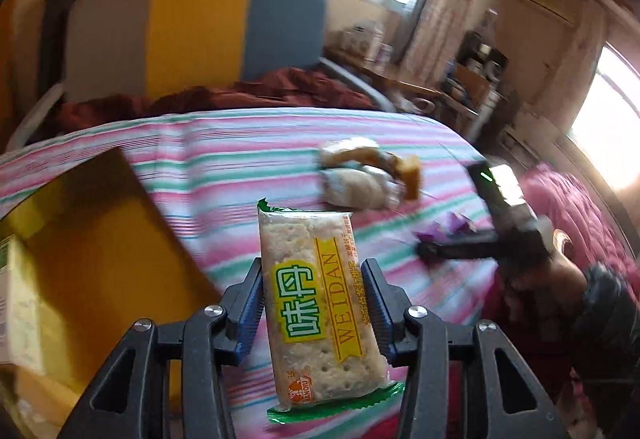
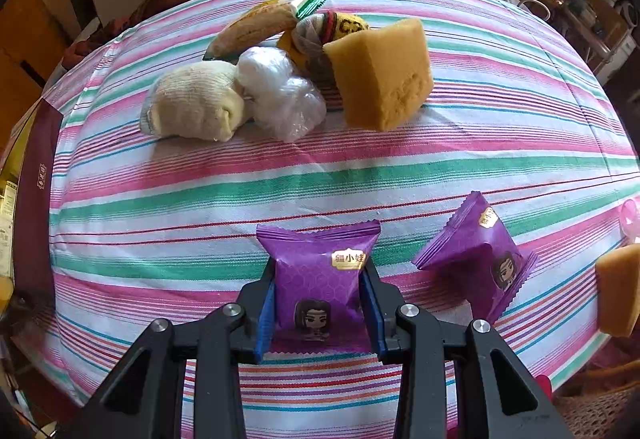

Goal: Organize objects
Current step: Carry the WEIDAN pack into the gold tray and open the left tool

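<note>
My left gripper [image 1: 312, 271] is shut on a WEIDAN cracker packet [image 1: 320, 303] and holds it above the striped cloth [image 1: 224, 143]. My right gripper [image 2: 318, 279] is shut on a purple snack packet [image 2: 320, 279] just above the striped cloth [image 2: 280, 179]. A second purple packet [image 2: 476, 259] lies to its right. Farther back lies a pile: a cream sock roll [image 2: 196, 107], a clear plastic bundle [image 2: 280, 95], a yellow sponge [image 2: 384, 75], a patterned sock [image 2: 328, 35] and another cracker packet [image 2: 260, 27]. In the left wrist view the pile [image 1: 368, 175] and the right gripper [image 1: 424, 251] show, blurred.
An open yellow box [image 1: 88, 239] sits at the left of the cloth; its dark red side shows in the right wrist view [image 2: 36, 199]. Another sponge [image 2: 620, 291] lies at the right edge. A chair with red fabric [image 1: 224, 91] stands behind. Shelves [image 1: 480, 75] stand at the right.
</note>
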A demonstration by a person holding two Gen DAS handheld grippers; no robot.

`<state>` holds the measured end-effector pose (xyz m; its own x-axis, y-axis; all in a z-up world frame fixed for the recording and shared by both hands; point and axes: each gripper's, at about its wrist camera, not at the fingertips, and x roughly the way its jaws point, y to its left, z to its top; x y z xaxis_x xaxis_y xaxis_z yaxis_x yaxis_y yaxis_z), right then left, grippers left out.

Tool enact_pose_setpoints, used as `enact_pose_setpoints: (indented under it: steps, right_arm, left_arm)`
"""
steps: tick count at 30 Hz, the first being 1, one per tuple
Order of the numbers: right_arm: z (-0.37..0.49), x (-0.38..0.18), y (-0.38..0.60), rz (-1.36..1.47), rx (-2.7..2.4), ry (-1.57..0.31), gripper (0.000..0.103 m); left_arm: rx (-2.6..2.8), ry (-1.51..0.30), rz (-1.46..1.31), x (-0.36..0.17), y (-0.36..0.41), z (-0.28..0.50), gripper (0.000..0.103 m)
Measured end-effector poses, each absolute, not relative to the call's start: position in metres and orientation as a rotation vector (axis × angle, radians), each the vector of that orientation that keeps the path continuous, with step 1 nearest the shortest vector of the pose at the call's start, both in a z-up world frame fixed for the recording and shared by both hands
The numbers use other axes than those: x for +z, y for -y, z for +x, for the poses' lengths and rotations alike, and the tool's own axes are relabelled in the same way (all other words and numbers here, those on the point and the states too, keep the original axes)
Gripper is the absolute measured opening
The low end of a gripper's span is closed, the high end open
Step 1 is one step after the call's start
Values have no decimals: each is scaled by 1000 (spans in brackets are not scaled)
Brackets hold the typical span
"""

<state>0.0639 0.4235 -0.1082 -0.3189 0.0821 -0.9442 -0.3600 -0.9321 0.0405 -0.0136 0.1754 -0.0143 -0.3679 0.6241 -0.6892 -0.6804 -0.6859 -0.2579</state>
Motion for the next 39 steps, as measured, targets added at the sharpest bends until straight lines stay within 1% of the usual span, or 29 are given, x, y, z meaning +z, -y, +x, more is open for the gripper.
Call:
enact_pose_setpoints:
  steps: [5,9,14,19,25,27,31,35,39]
  right_arm:
    - [62,-109,-414,-1640,2323,-343,38]
    - [63,-108,-413,-1641,2323,-338,38]
    - [63,-108,-414,-1641,2323,-338,38]
    - [63,-108,-414,-1642,2324,-338,38]
    - [62,-109,-414,-1641,2324,-340,39]
    - [61,-110,-415,-1642,2325,-340,39]
    - [61,-109,-415,-1642,2325,-337,39]
    - [61,-111,-415,-1642,2325,-335,39]
    - [61,-111,-412,-1641,2325,-330,39]
  left_arm:
    - [2263,0,-1165,-19,-112,-84,47]
    - [2336,120,-1296,-32,-65,-136,47]
    - [2376,242,-1426,-54,-31,-182,47]
    - [2395,334,-1503,-69,-16,-211,47]
    - [2448,312,-1585,-88,-12,-238,49]
    - [2455,309,-1630,-95,-9,-240,49]
    - [2485,315,-1618,-96,0,-233,49]
    - [2530,254,-1555,-85,3,-216,49]
    - [2589,202,-1445,-61,6,-188,49]
